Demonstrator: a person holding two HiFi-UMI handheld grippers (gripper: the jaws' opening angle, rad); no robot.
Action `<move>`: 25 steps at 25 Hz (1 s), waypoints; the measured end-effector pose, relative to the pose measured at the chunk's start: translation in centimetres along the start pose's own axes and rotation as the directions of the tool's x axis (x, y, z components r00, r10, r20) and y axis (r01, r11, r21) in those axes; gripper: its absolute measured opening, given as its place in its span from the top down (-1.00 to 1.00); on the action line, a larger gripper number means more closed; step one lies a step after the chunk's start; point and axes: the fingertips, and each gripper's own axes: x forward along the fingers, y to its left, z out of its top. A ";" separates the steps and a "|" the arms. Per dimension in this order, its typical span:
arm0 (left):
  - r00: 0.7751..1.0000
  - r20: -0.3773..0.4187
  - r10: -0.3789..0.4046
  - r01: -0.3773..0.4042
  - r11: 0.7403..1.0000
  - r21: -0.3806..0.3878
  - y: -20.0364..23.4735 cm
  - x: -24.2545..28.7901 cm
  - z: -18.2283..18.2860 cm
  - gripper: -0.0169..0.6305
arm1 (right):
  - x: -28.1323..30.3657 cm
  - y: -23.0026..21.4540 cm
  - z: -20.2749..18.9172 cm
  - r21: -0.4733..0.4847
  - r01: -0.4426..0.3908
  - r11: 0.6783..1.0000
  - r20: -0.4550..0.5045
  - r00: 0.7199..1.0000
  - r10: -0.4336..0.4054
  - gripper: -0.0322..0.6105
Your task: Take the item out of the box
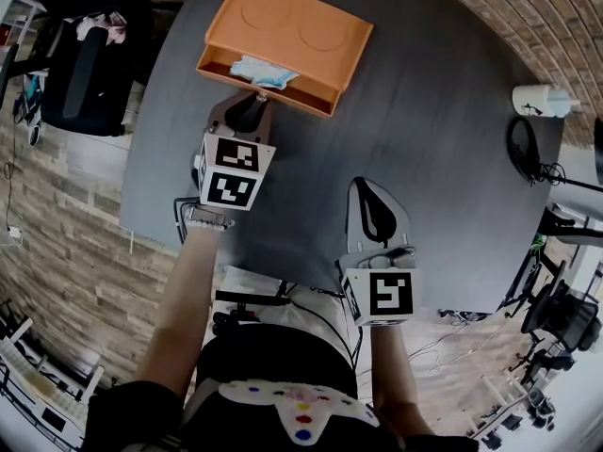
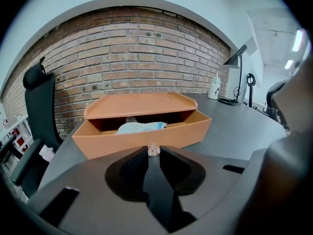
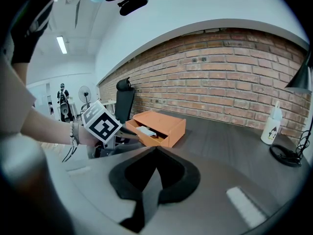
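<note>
We see only part of the pale blue item in the orange box: the lid hides its back, and a grey thing behind it is too covered for us to name. Pinched between the tips of the left gripper is a small clear thing, too small for us to tell what it is. The black chair is cut off by the edge of the left gripper view. In the right gripper view, the print on the bottle is too small to read, and a far person is too tiny to make out
</note>
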 end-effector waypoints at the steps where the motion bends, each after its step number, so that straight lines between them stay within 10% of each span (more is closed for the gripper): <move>1: 1.000 0.002 0.000 0.000 1.000 -0.002 -0.1 -0.1 -0.1 0.71 | -0.1 0.0 0.0 -0.001 -0.003 1.000 0.001 1.000 0.003 0.87; 25: 1.000 0.007 0.018 -0.018 1.000 -0.008 -1.1 -3.5 -3.3 0.71 | -1.8 1.6 -0.3 -0.036 -0.061 0.997 0.004 0.998 0.062 0.87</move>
